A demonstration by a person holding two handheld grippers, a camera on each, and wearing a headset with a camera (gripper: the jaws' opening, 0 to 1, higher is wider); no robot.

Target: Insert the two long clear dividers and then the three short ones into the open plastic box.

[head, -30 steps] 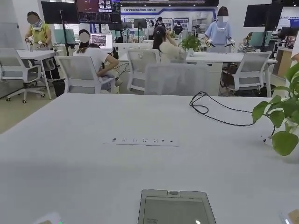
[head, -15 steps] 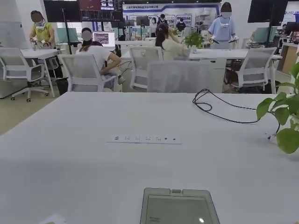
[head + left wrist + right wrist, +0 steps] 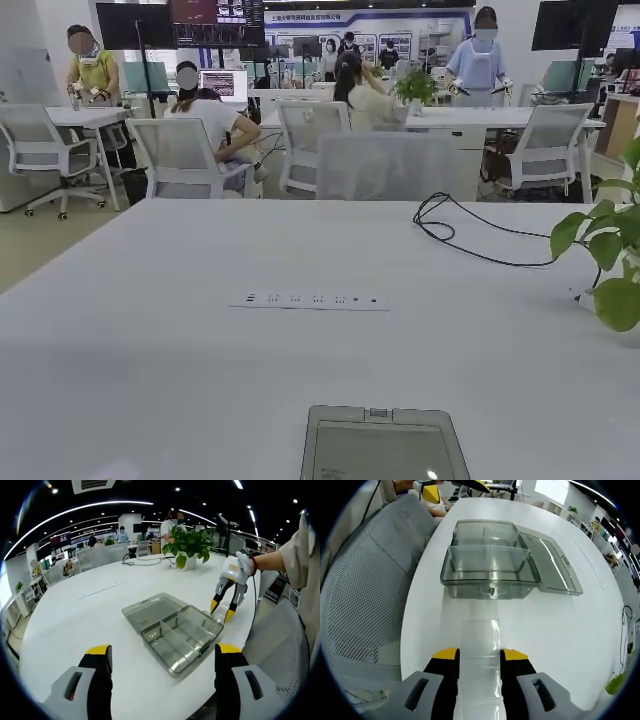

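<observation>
Jaws: left gripper [image 3: 162, 651] wide apart, empty | right gripper [image 3: 479, 654] pinching clear divider [image 3: 480, 632] | head view: box lid [image 3: 385, 450]

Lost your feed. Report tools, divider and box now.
Left tool open, empty. Right tool shut on clear divider, short of the open box. Seated dividers inside. Nothing between divider and box.

Bright, even overhead light; fisheye-warped edges
</observation>
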